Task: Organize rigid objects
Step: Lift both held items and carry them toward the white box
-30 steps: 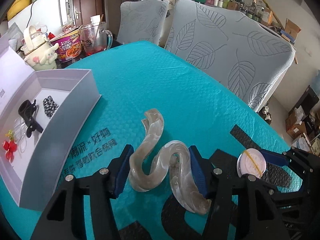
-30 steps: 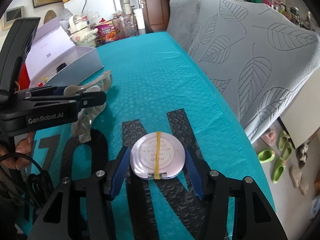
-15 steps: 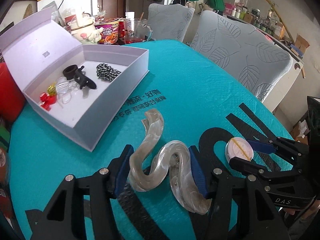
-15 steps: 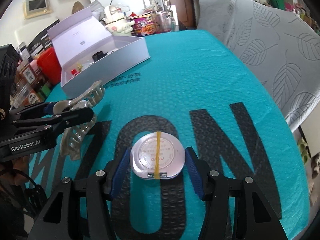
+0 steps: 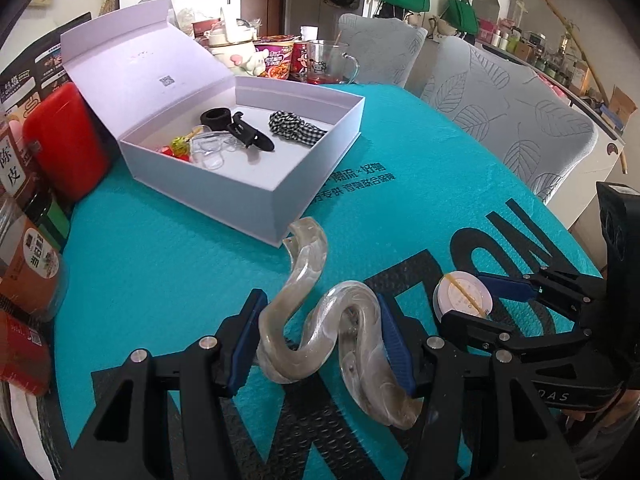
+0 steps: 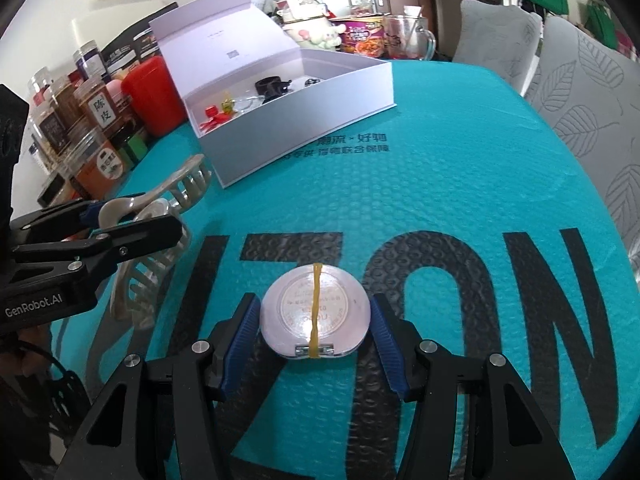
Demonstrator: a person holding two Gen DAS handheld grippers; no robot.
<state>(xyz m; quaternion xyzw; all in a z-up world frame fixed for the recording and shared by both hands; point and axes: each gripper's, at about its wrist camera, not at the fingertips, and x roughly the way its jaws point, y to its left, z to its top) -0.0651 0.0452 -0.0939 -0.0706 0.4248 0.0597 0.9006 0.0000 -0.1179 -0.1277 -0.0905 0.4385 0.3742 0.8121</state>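
Above the teal mat, the left gripper (image 5: 320,344) pinches a hair claw (image 5: 316,320) and the right gripper (image 6: 314,330) a round compact (image 6: 314,314), both short of the open box (image 5: 312,184), whose near wall each load should clear before release.

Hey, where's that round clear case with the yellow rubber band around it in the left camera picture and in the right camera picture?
Left wrist view: the round case is at the right, below the middle, held in the right gripper.
Right wrist view: the round case is at the centre, low, between that gripper's blue pads.
Shared landmark: the open white box on the teal table cover.
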